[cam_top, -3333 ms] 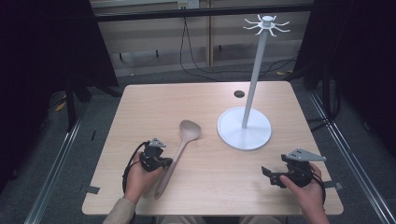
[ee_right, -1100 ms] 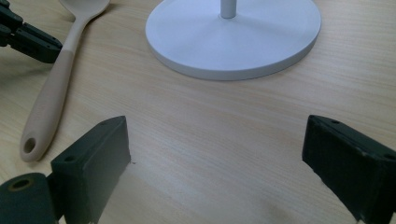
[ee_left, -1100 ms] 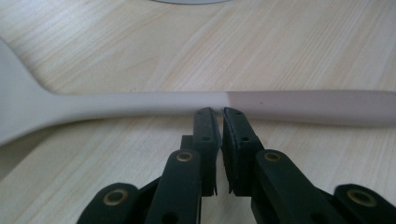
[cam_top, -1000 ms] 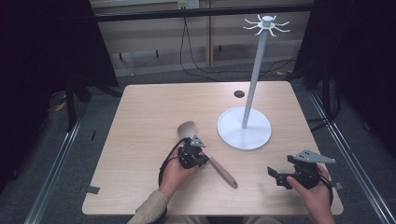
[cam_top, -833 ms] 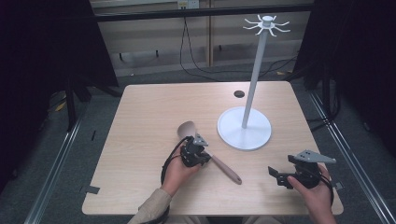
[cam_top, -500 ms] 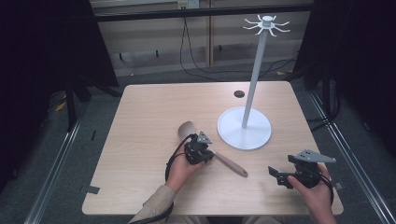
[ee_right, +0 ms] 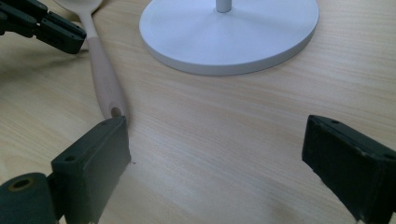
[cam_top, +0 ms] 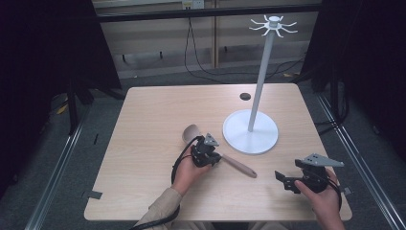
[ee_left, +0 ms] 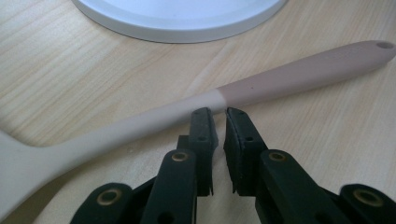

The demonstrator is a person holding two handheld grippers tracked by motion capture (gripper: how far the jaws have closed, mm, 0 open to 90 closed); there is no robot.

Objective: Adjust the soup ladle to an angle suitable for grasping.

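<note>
Beige silicone spoon (cam_top: pixel 225 159) lies flat on the light wooden surface (cam_top: pixel 143 120), just beside the white stand's round base (cam_top: pixel 250 132). It has swivelled, handle now pointing right. Left tongs (ee_left: pixel 217 122), nearly closed, rest against its shaft, gripping nothing. Right tongs (ee_right: pixel 215 140) gape wide, empty, unmoved.

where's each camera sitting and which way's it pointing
High view: above the person's side of the table, looking forward and down; both forearms, left hand-held gripper and right hand-held gripper show.
Left gripper view: rides the left hand-held gripper, looking along its nearly shut jaws at the spoon handle.
Right gripper view: rides the right hand-held gripper, open jaws facing the white stand; the left one shows at top left.
Shared: spoon and stand base appear in all three.
</note>
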